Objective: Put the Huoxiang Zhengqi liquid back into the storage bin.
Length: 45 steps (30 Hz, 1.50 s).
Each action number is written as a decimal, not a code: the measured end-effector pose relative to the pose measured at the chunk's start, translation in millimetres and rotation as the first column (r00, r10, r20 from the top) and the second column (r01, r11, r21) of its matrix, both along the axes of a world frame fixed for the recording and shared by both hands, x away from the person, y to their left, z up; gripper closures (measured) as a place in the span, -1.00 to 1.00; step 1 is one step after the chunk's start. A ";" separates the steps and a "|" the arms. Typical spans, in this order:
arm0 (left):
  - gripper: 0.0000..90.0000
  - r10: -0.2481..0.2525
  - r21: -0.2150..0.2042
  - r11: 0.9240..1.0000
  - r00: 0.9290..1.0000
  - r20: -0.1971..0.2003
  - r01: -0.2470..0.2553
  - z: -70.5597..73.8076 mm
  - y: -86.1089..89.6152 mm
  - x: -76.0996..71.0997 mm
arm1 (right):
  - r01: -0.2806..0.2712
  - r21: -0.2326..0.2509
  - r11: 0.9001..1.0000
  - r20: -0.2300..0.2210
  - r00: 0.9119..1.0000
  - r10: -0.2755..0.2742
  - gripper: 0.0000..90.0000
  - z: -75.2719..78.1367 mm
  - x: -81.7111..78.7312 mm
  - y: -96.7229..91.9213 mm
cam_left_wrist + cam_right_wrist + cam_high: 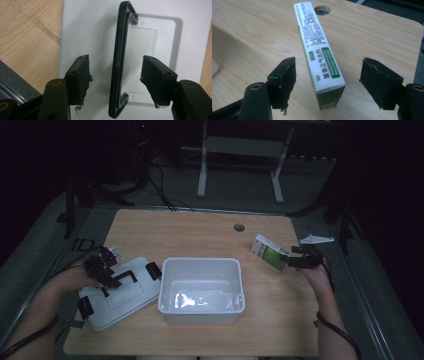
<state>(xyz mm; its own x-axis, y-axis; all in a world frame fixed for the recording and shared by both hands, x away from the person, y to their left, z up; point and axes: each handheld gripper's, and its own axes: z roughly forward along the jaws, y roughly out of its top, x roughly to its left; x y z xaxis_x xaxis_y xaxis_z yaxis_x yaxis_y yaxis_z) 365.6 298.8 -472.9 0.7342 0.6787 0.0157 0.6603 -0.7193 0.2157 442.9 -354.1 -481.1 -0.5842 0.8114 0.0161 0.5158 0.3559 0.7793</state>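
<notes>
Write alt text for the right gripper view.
A white and green box stands on edge on the wooden table, between the open black jaws of the right tool, neither pad touching it. A round hole lies behind.

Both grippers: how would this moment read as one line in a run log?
left gripper: open astride lid handle | right gripper: open astride green-and-white box | white bin: between them on table

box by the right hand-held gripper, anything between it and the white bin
Nothing visible does. The box stands on bare table between the open jaws of the right hand-held gripper, and the wood between it and the white bin is clear. The bin's lid lies on its far side.
</notes>
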 end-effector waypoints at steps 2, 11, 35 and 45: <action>-0.11 -0.001 -0.001 1.000 1.000 -0.002 0.001 -0.4 -0.1 0.1 | -0.003 -0.005 1.000 -0.002 1.000 0.003 -0.32 0.1 3.7 2.9; -0.11 -0.008 -0.003 1.000 1.000 -0.009 0.008 -1.9 -0.9 0.7 | -0.032 -0.076 0.997 -0.023 0.999 0.030 -0.26 1.2 17.9 20.0; -0.11 -0.029 -0.023 0.999 1.000 -0.011 0.029 -3.1 0.6 -0.1 | -0.076 -0.194 0.978 -0.179 0.983 0.041 0.23 -15.5 36.2 41.7; -0.11 -0.024 -0.016 1.000 1.000 -0.010 0.024 -1.9 0.7 -1.2 | -0.082 -0.191 0.978 -0.212 0.976 0.040 0.45 -11.8 34.7 44.4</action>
<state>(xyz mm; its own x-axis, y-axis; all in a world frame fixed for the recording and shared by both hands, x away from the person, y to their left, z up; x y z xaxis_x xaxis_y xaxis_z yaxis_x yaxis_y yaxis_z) 364.4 299.5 -474.8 0.7505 0.6609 -0.0024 0.6450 -0.7316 0.2205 477.6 -309.7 -492.9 -0.6338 0.7733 -0.0156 0.6302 0.5280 0.5692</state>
